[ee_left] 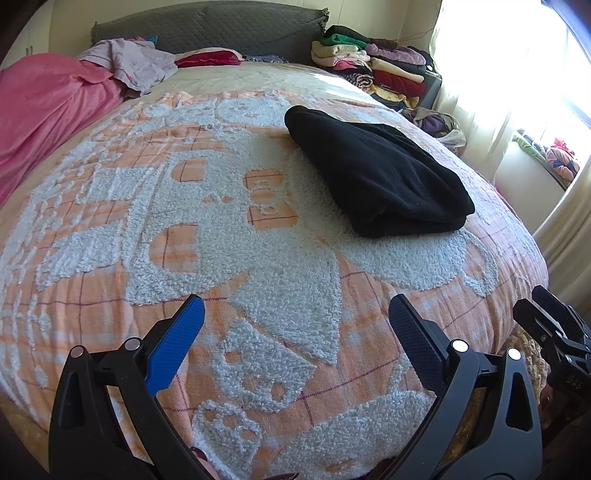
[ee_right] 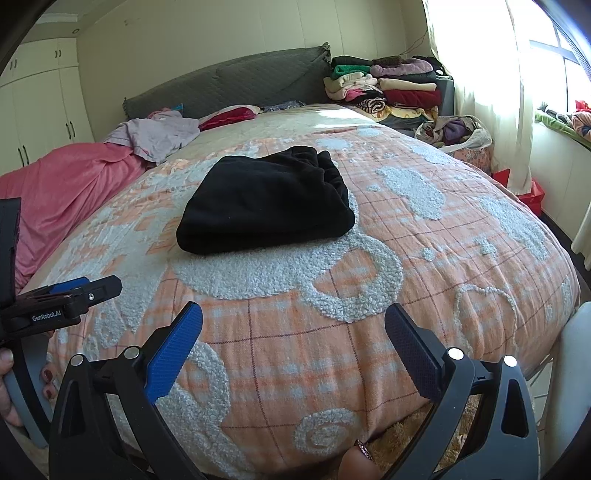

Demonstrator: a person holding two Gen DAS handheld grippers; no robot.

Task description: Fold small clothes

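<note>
Two grippers, both with fingers spread wide and nothing between them: left gripper (ee_left: 295,314) poised above the near edge of one orange-and-white bedspread (ee_left: 207,206), right gripper (ee_right: 293,321) likewise above the same cover, with bare tufted fabric showing in each gap. Two fingers per gripper, the left-hand pad of each bright blue (ee_left: 177,343), the other dark. Off to the right of the left gripper's fingers, the black frame of the right gripper; off to the left of the right gripper's fingers, the left gripper's body marked "GenRobot.AI", held by one hand (ee_right: 11,384) with dark red nails. Beyond the fingertips and well apart from them, one black garment (ee_right: 266,199), folded into a thick flat bundle, lying on the bedspread: ahead and to the right of the left gripper's fingers, ahead and slightly left of the right gripper's. Farther out to the left, one pink blanket (ee_left: 48,107) and one crumpled lilac cloth (ee_left: 133,66). Farthest ahead, one grey headboard (ee_left: 207,26), and to its right two stacks of folded clothes (ee_left: 373,66) beside one bright curtained window (ee_right: 495,59)
</note>
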